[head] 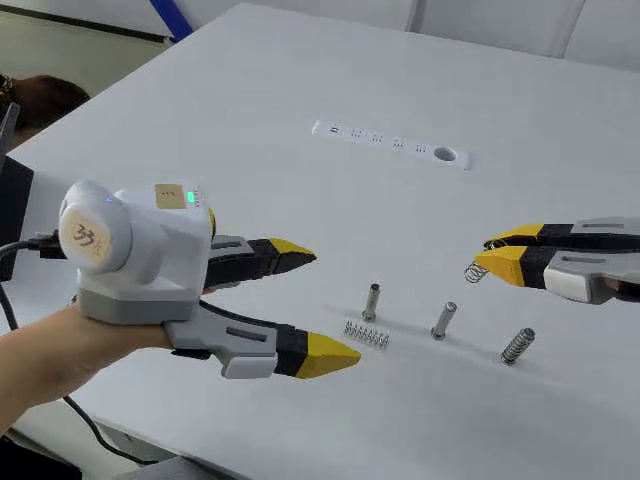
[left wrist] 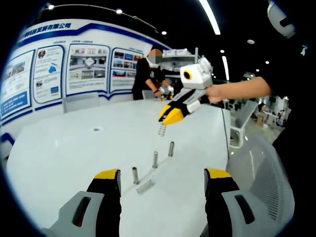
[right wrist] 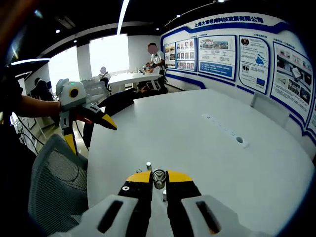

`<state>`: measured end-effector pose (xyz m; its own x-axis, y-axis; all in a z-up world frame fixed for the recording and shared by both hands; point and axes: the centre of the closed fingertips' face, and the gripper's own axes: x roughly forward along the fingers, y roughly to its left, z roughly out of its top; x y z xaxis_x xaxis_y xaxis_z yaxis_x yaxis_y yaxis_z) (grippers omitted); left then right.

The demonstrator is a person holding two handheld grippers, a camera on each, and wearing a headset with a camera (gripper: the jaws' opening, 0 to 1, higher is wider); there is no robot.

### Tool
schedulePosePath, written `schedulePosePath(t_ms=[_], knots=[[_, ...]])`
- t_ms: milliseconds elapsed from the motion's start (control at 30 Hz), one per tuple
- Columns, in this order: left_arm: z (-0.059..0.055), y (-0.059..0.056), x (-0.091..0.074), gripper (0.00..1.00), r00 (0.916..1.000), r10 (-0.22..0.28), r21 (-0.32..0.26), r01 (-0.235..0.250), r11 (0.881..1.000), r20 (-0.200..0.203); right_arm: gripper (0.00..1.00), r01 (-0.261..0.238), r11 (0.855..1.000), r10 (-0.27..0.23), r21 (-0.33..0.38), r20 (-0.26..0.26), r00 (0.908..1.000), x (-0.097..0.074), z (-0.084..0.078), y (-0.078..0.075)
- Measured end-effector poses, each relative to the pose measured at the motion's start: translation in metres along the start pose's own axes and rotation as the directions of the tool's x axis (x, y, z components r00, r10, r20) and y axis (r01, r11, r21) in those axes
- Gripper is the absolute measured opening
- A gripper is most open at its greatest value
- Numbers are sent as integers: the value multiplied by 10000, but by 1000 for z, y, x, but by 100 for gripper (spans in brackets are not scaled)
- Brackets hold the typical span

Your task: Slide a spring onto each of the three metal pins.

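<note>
The right yellow-tipped gripper [head: 484, 252], jaws pinched on a small coiled steel spring [head: 474, 271], hovers above the short upright metal pins [head: 444, 320], where the dangling coil could snag and topple one; the left gripper [head: 336, 305] gapes empty.

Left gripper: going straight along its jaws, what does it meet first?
Probably the loose spring lying ahead of the left gripper, with the nearest pin right beside it; its height is unclear.

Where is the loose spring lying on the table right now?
Head view: the loose spring lies flat on the table, just in front of the leftmost metal pin, right of the left hand-held gripper.
</note>
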<state>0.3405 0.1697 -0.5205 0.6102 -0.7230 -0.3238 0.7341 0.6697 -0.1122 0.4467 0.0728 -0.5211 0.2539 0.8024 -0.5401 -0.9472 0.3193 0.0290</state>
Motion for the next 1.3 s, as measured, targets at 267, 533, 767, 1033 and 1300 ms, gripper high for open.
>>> schedulePosePath(t_ms=[267, 533, 767, 1033, 1300], knots=[[-6, 3, -4, 74, 9999, 166, -386, -166, 9991, -3, 11, 153, 9990, -142, 418, -265, 9995, 21, -18, -4], [-11, 7, -6, 76, 9993, 368, -772, -366, 9963, 21, 11, 147, 9969, -103, 776, -559, 9984, 29, -33, -5], [-12, 5, -5, 77, 9994, 334, -1064, -323, 9938, 87, 11, 163, 9930, -112, 1174, -434, 9990, 30, -35, -5], [-13, 6, -6, 76, 9993, 363, -1093, -359, 9934, 23, 11, 95, 9979, -37, 635, -900, 9959, 38, -44, -1], [-15, 6, -6, 77, 9993, 365, -1116, -368, 9931, -45, 11, 134, 9992, -88, 365, -1224, 9924, 43, -52, -1]])
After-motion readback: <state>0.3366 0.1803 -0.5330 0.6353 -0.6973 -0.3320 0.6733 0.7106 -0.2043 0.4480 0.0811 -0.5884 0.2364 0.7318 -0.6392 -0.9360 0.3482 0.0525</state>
